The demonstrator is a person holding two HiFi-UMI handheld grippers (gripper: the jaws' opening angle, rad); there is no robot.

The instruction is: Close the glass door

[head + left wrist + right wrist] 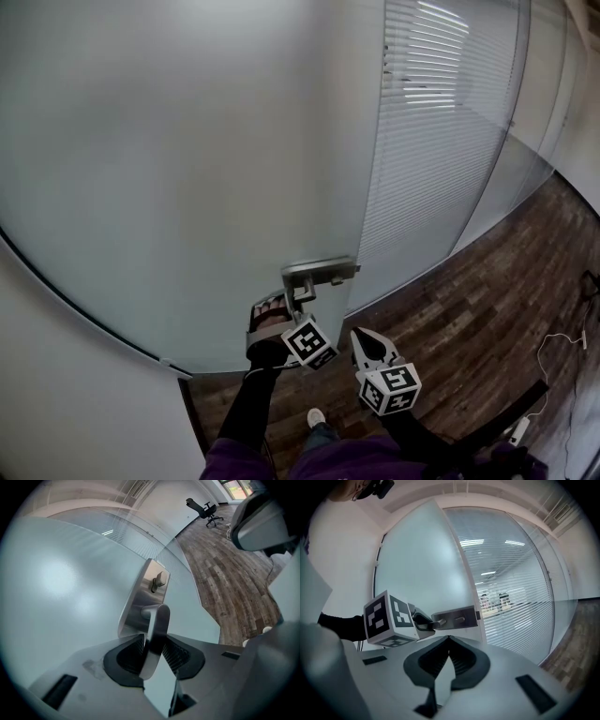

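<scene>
Where blinds [422,122] hang, glass door [187,169], wood floor [487,309]

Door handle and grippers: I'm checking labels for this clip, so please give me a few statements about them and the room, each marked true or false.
1. The left gripper is closed on the lever handle. True.
2. The right gripper grips the handle as well. False: its jaws are shut on nothing, and it is clear of the door.
3. The glass door is frosted. True.
4. The floor is carpeted. False: it is wooden planks.
5. An office chair stands far off on that floor. True.
</scene>
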